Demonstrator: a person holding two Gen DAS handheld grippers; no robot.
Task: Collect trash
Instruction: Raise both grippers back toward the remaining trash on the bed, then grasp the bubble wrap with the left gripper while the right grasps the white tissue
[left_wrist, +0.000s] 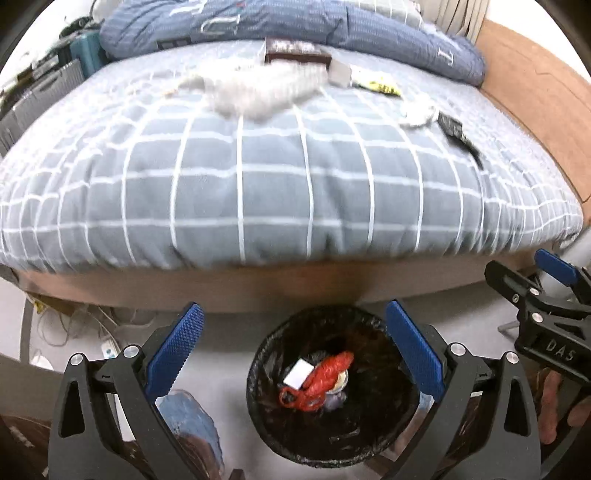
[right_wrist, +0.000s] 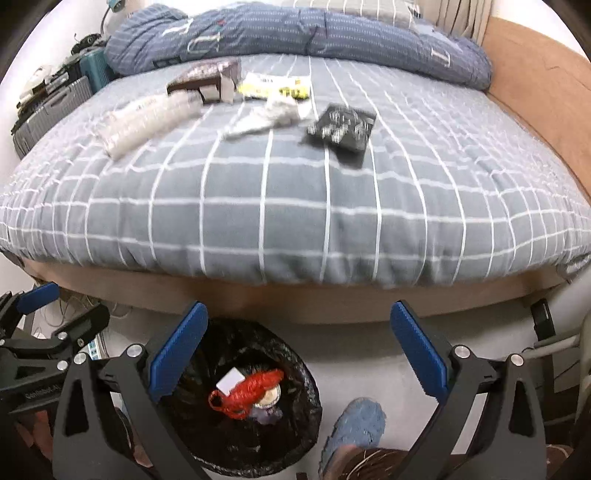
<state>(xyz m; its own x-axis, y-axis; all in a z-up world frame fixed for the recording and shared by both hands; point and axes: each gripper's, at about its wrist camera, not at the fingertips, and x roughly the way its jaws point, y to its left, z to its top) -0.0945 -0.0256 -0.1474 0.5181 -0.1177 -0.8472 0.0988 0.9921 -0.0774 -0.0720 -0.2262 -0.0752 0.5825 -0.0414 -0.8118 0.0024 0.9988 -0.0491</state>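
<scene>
currently: both my hand-held grippers (left_wrist: 295, 354) (right_wrist: 297, 354) spread, empty; clear plastic bottle (right_wrist: 147, 118) on bed (right_wrist: 295, 221) likely light, slippery; grip mid-body.

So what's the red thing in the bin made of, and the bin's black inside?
The red thing looks like plastic mesh netting, bunched up: ribbed strands show, though blur leaves it uncertain. The bin's black lining looks like a thin plastic bag: shiny, crinkled folds.

Big bed (right_wrist: 295, 221) with a grey checked cover takes up most of the view, blue duvet (right_wrist: 295, 33) bunched along the far side. Grey suitcase (right_wrist: 48, 110) sits off to its left, wooden bed frame (right_wrist: 535, 85) on the right, cables (left_wrist: 74, 325) tangled on the floor underneath.
</scene>
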